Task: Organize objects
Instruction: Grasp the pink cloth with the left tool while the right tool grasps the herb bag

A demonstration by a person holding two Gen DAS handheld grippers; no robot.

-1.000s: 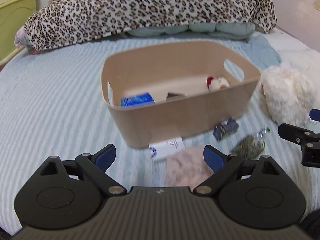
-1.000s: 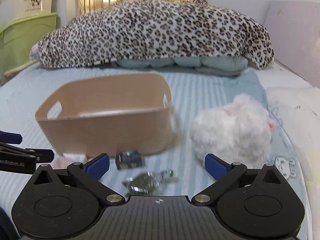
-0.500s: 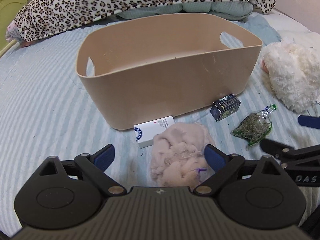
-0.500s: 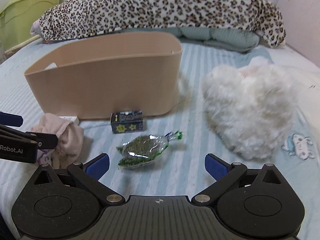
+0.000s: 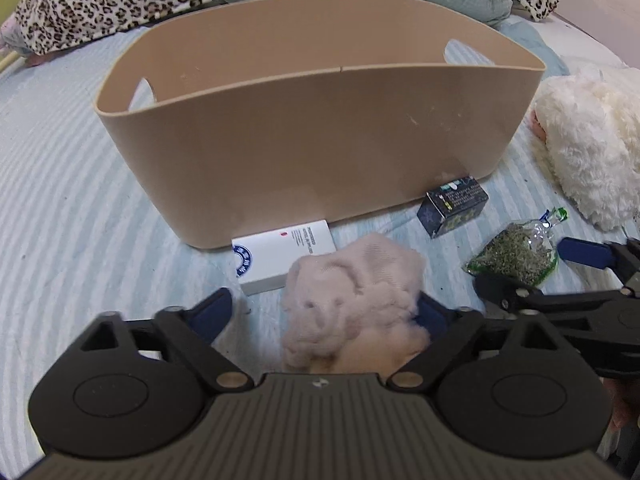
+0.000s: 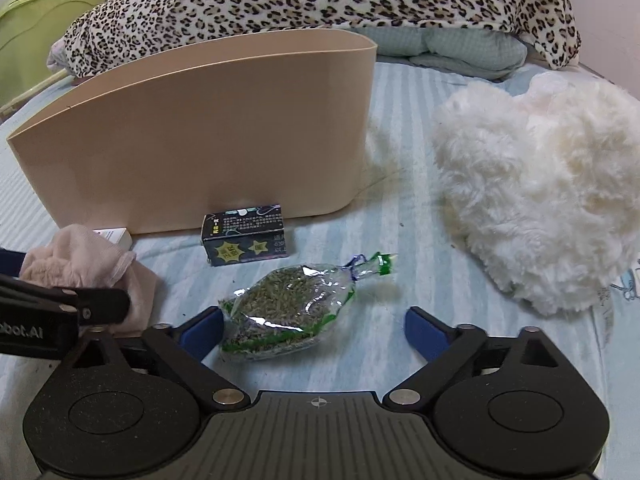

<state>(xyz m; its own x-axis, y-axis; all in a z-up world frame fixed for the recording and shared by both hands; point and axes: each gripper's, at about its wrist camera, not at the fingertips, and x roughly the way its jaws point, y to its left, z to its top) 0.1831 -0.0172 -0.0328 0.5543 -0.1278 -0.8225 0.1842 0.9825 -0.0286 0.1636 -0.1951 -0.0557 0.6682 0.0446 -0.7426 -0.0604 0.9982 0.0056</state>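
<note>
A tan plastic basket (image 5: 320, 128) stands on the striped bed; it also shows in the right wrist view (image 6: 200, 128). In front of it lie a white box (image 5: 276, 256), a crumpled pink cloth (image 5: 352, 304), a dark blue box (image 5: 452, 206) and a clear bag of green pellets (image 5: 516, 252). My left gripper (image 5: 322, 312) is open, low over the bed, with the pink cloth between its fingers. My right gripper (image 6: 314, 326) is open, and the pellet bag (image 6: 288, 304) lies between its fingers, nearer the left one. The dark blue box (image 6: 246, 240) sits just beyond.
A white fluffy plush toy (image 6: 536, 208) lies right of the basket. A leopard-print blanket (image 6: 320, 0) is heaped behind it over teal bedding. A green bin (image 6: 36, 36) stands at the far left. The bed's right side meets a pinkish wall.
Both grippers have come down and forward toward the bed. The pink cloth now sits between the left fingers and the pellet bag between the right fingers. Both stay open.
</note>
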